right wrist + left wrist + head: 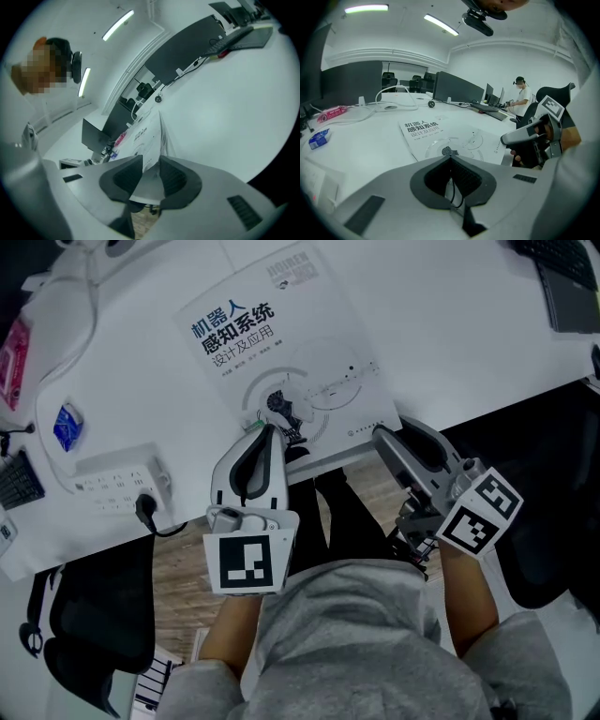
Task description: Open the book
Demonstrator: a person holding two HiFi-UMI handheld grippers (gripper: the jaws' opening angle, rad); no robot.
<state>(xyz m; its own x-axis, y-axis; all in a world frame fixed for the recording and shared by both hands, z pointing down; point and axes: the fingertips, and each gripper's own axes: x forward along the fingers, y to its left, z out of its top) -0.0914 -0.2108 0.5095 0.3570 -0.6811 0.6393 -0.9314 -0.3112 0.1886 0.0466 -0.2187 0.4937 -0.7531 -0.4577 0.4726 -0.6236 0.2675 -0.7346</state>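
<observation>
A white book (281,343) with dark title print lies shut on the white desk (450,343), its near edge along the desk's front edge. My left gripper (265,432) rests its tip on the book's near edge, left of the middle; in the left gripper view its jaws (450,159) are shut with nothing between them, and the book (440,136) lies just beyond. My right gripper (382,435) is at the book's near right corner. In the right gripper view its jaws (151,161) stand apart, with the corner of the book (147,133) between them.
On the desk's left side are a power strip (117,479) with a plugged cable, a blue packet (67,426) and a pink packet (11,362). A keyboard (562,277) sits far right. Black chairs stand below the desk edge. A person (520,96) stands far off.
</observation>
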